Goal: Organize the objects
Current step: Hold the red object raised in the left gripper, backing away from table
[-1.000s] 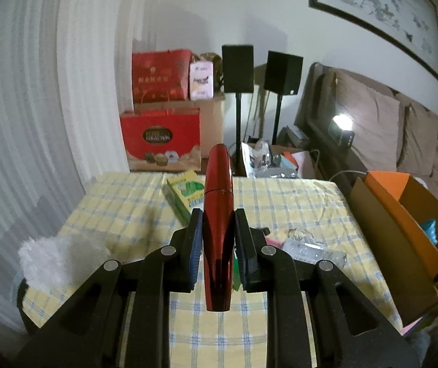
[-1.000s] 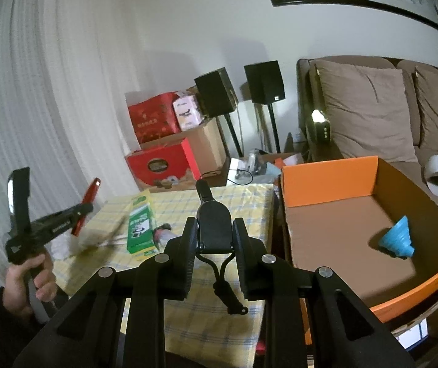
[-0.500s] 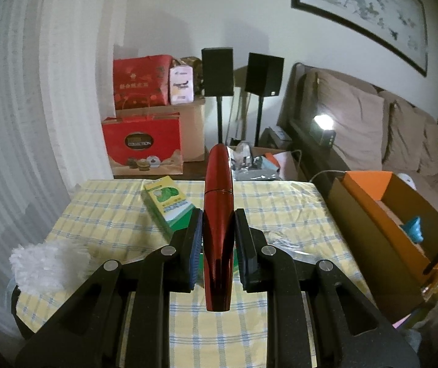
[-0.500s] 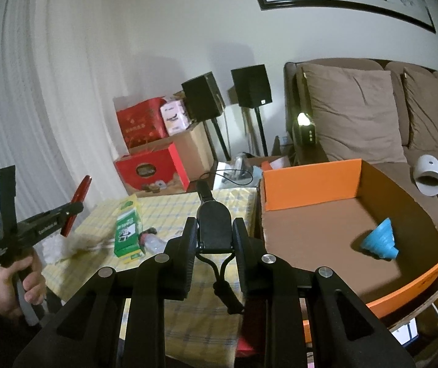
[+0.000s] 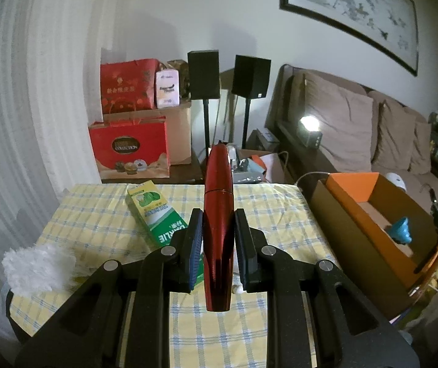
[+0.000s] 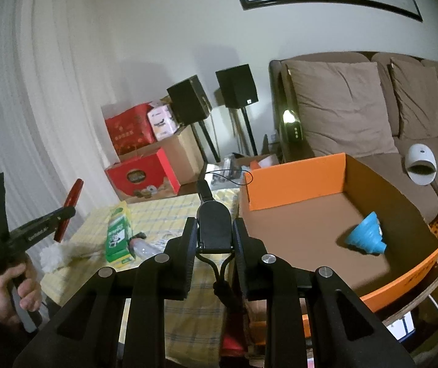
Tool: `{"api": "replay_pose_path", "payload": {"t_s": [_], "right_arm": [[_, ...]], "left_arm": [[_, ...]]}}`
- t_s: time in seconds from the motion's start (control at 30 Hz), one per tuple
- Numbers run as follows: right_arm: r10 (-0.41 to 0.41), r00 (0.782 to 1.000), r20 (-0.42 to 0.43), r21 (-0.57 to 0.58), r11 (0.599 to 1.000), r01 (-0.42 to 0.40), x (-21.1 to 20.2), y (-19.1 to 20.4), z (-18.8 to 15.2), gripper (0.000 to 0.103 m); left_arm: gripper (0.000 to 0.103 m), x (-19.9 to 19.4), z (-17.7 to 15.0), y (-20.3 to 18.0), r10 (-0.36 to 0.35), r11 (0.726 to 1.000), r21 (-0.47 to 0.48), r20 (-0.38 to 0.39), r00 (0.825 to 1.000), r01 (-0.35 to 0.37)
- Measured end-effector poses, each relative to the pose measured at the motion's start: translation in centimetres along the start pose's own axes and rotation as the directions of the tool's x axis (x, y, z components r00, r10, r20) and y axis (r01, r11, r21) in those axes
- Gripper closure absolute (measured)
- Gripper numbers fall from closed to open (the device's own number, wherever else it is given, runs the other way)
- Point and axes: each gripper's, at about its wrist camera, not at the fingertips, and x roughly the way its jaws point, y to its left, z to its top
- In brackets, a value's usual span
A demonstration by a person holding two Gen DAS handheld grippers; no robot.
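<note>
My left gripper (image 5: 218, 242) is shut on a glossy red tube (image 5: 218, 214) that points forward above the yellow checked table (image 5: 96, 214). From the right wrist view, that left gripper (image 6: 65, 214) hangs at the far left with the red tube (image 6: 70, 207) in it, held by a hand (image 6: 16, 291). My right gripper (image 6: 214, 239) is shut on a black device with a cord loop (image 6: 213, 220), held in the air beside the orange cardboard box (image 6: 295, 181). A blue cone-shaped object (image 6: 366, 239) lies inside that box (image 5: 351, 184).
On the table lie a green carton (image 5: 157, 217), a white fluffy duster (image 5: 35, 266) and a clear bottle (image 6: 145, 247). Behind it stand red gift boxes (image 5: 130, 150), two black speakers (image 5: 228, 76) on stands and a brown sofa (image 6: 357, 107).
Both grippers have drifted sideways with their loads; the orange box now sits further into both views. Neither grip has changed.
</note>
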Motion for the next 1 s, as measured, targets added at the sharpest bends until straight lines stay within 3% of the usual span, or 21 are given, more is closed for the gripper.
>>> {"api": "replay_pose_path", "payload": {"t_s": [1.0], "right_arm": [[-0.068,0.998,0.006,0.019,0.998,0.068,-0.4,-1.7,0.2,0.080]], "left_arm": [[0.084,0.2,-0.4,-2.4,-0.031,0.999,0.041,-0.014,0.999,0.032]]}}
